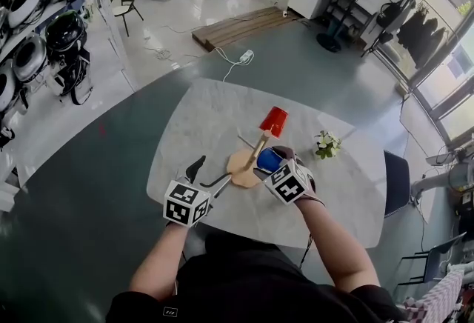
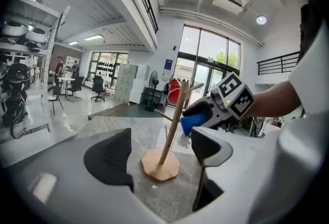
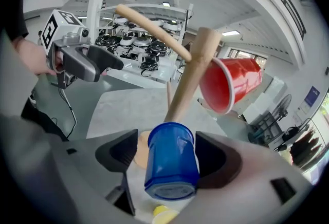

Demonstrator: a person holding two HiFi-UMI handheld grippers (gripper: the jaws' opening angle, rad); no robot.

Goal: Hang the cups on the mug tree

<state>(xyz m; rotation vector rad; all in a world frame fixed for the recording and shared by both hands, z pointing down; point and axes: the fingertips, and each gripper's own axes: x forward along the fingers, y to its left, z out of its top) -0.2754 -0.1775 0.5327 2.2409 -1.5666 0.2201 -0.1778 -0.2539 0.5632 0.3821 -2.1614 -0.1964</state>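
Note:
The wooden mug tree [image 1: 244, 166] stands on the round marble table [image 1: 341, 195]. A red cup [image 1: 273, 121] hangs on one of its upper pegs, also seen as the red cup [image 3: 229, 84] in the right gripper view. My right gripper [image 1: 272, 166] is shut on a blue cup [image 3: 172, 169], held tilted in the air close to the tree's stem [image 3: 187, 84]. The left gripper [image 2: 160, 153] is open and empty, with its jaws either side of the tree's base [image 2: 160, 165] and a little short of it. From there the blue cup [image 2: 195, 119] shows beside the stem.
A small potted plant with white flowers [image 1: 326, 144] stands on the table to the right of the tree. A dark chair [image 1: 396, 181] is at the table's right edge. A yellow object [image 3: 161, 213] shows under the blue cup.

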